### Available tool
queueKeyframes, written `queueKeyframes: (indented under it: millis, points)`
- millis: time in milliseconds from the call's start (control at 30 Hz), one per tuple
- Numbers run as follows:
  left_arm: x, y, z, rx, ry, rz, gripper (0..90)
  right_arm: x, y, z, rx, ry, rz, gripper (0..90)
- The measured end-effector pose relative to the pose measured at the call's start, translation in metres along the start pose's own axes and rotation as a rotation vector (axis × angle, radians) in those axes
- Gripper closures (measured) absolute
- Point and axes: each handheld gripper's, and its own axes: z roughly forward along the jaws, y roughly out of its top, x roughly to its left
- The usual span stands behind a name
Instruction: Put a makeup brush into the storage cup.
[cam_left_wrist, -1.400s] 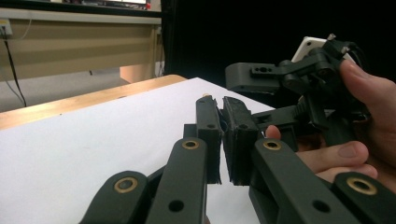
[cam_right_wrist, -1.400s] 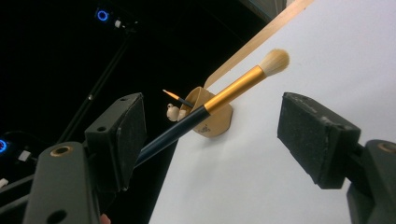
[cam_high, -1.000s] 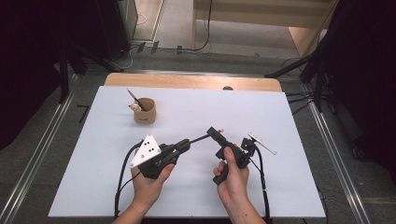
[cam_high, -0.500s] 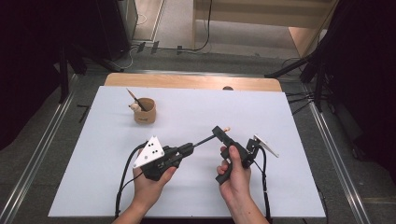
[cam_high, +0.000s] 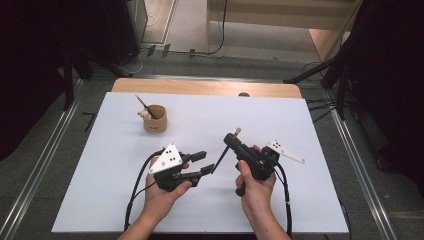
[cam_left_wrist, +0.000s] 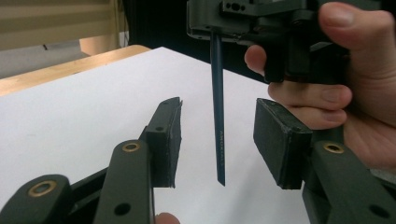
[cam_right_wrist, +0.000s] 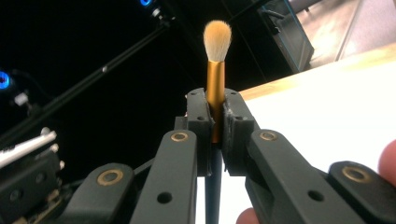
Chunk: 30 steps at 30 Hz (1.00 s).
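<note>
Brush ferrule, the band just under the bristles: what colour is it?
Gold or brassy orange, below pale cream bristles. The brush shows best in the right gripper view, clamped in the right hand-held gripper.

The brush (cam_right_wrist: 218, 60) handle drops out of sight behind the right gripper's (cam_right_wrist: 217, 135) pads; the cup's (cam_high: 154, 119) contents are too small to identify

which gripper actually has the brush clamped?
The right gripper: its pads pinch the brush at the gold ferrule. The left gripper stands open around the handle, not touching.
</note>
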Motion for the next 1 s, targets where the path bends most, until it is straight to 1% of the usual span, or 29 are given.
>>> queueKeyframes:
  millis: [67, 133, 233, 333, 467, 567, 633, 733, 833, 900, 967, 1000]
  points:
    - [-0.001, 0.0, 0.0, 0.006, 0.005, 0.0, 53.4, 0.006, -0.001, 0.002, 0.013, -0.001, -0.049, 85.6]
    - [-0.001, 0.001, 0.001, 0.012, 0.001, -0.001, 53.7, 0.012, -0.002, 0.004, 0.02, 0.013, -0.095, 85.6]
    - [-0.002, 0.001, 0.002, 0.022, -0.002, -0.001, 55.7, 0.021, -0.005, 0.006, 0.033, 0.019, -0.162, 85.6]
    - [-0.003, 0.002, 0.003, 0.031, -0.003, 0.003, 56.8, 0.027, -0.007, 0.008, 0.046, 0.039, -0.194, 85.6]
    - [-0.004, 0.003, 0.004, 0.035, -0.007, 0.0, 60.7, 0.032, -0.011, 0.011, 0.067, 0.057, -0.239, 85.6]
    - [-0.004, 0.003, 0.005, 0.042, -0.007, -0.001, 65.3, 0.037, -0.014, 0.013, 0.076, 0.071, -0.272, 85.6]
    - [-0.004, 0.003, 0.006, 0.049, -0.01, -0.006, 68.8, 0.04, -0.015, 0.014, 0.079, 0.075, -0.288, 85.6]
    - [-0.004, 0.002, 0.006, 0.052, -0.012, -0.01, 73.1, 0.042, -0.016, 0.014, 0.086, 0.076, -0.3, 85.5]
    - [-0.005, 0.003, 0.007, 0.053, -0.011, -0.016, 76.7, 0.043, -0.017, 0.015, 0.092, 0.073, -0.308, 85.5]
    - [-0.004, 0.002, 0.007, 0.061, 0.0, -0.016, 80.4, 0.043, -0.017, 0.015, 0.094, 0.071, -0.315, 85.5]
    - [-0.002, 0.002, 0.007, 0.062, -0.003, -0.026, 83.0, 0.043, -0.017, 0.015, 0.096, 0.071, -0.317, 85.5]
    - [-0.002, 0.002, 0.007, 0.068, -0.001, -0.02, 83.5, 0.043, -0.017, 0.015, 0.096, 0.072, -0.321, 85.4]
